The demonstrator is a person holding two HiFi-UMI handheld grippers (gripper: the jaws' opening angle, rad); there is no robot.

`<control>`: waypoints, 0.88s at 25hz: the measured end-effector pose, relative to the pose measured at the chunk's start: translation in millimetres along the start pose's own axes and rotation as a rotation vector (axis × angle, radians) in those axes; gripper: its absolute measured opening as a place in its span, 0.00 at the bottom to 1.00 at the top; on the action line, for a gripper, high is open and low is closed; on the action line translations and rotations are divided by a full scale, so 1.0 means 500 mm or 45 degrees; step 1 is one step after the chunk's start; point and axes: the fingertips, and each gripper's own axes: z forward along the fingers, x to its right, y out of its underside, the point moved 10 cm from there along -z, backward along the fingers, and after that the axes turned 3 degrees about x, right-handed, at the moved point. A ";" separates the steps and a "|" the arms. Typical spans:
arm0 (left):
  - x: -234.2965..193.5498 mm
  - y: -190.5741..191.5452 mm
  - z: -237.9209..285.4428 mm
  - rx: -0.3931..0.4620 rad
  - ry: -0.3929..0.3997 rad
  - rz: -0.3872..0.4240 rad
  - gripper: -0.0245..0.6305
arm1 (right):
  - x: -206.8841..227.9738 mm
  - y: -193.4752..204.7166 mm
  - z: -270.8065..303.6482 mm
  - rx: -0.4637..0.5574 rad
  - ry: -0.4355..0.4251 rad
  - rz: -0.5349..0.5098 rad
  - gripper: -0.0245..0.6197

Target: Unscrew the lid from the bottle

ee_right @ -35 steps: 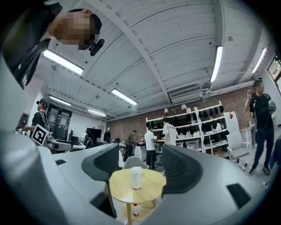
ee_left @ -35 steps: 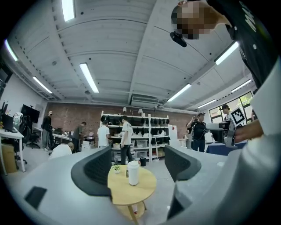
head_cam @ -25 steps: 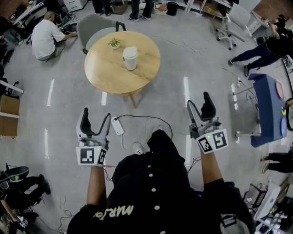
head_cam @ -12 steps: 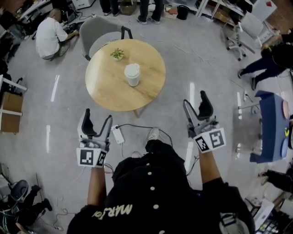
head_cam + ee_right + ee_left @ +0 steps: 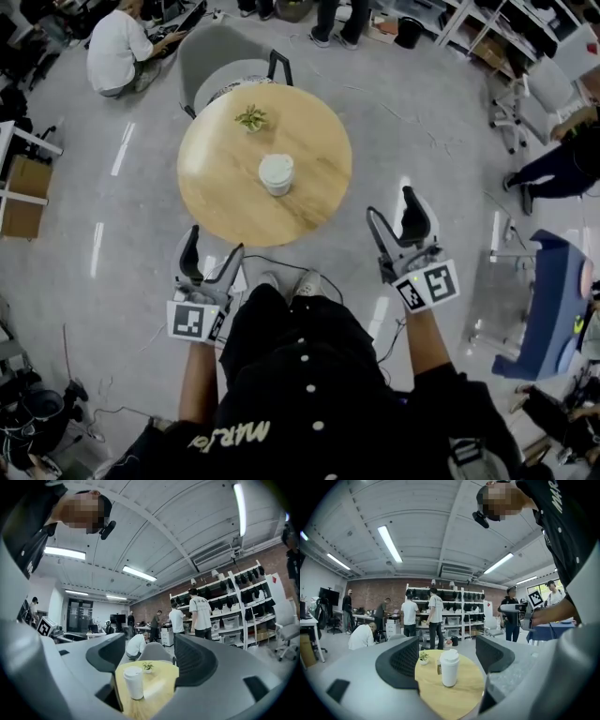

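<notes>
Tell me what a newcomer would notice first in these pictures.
A white lidded bottle stands near the middle of a round wooden table, with a small potted plant toward its far edge. Short of the table, the left gripper and right gripper are held out with jaws open and empty.

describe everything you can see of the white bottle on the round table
The white bottle is a plain, slightly tapered cylinder with a rounded white lid in place on top. It looks like matte plastic. It stands upright near the middle of the round wooden table, apart from the small potted plant. Only the tabletop touches it: the left gripper and right gripper are open, short of it.
</notes>
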 end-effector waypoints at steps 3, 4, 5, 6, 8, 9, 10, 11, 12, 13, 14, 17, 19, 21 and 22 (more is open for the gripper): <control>0.000 0.034 0.017 -0.073 0.009 0.016 0.59 | 0.003 0.025 0.037 -0.048 -0.059 0.010 0.54; -0.003 0.049 0.024 -0.102 0.023 0.021 0.59 | 0.002 0.035 0.049 -0.063 -0.076 0.011 0.54; -0.010 0.066 0.033 -0.137 0.042 0.027 0.59 | 0.002 0.045 0.063 -0.079 -0.091 0.011 0.54; -0.019 0.082 0.046 -0.172 0.063 0.031 0.59 | 0.003 0.055 0.081 -0.095 -0.104 0.009 0.55; -0.041 0.113 0.081 -0.213 0.110 0.024 0.59 | 0.007 0.072 0.118 -0.129 -0.130 -0.001 0.55; -0.050 0.129 0.100 -0.227 0.137 0.020 0.59 | 0.009 0.079 0.136 -0.151 -0.143 -0.008 0.55; -0.056 0.145 0.118 -0.244 0.169 0.018 0.59 | 0.009 0.085 0.152 -0.179 -0.157 -0.013 0.56; -0.061 0.162 0.135 -0.267 0.201 0.018 0.59 | 0.009 0.091 0.168 -0.209 -0.173 -0.017 0.56; -0.066 0.179 0.153 -0.291 0.232 0.014 0.59 | 0.008 0.096 0.184 -0.239 -0.190 -0.017 0.56; -0.071 0.197 0.172 -0.315 0.262 0.006 0.59 | 0.006 0.103 0.202 -0.265 -0.208 -0.014 0.57; -0.078 0.216 0.191 -0.336 0.289 -0.007 0.59 | 0.002 0.112 0.221 -0.291 -0.225 -0.010 0.57; -0.105 0.279 0.258 -0.379 0.371 -0.035 0.59 | -0.010 0.156 0.284 -0.371 -0.263 -0.006 0.57; -0.115 0.324 0.307 -0.389 0.433 -0.026 0.59 | -0.014 0.191 0.326 -0.441 -0.282 0.003 0.58; -0.118 0.361 0.350 -0.383 0.494 -0.002 0.59 | -0.018 0.220 0.360 -0.498 -0.311 0.013 0.60; -0.118 0.376 0.367 -0.383 0.520 0.006 0.59 | -0.021 0.232 0.373 -0.513 -0.330 0.015 0.60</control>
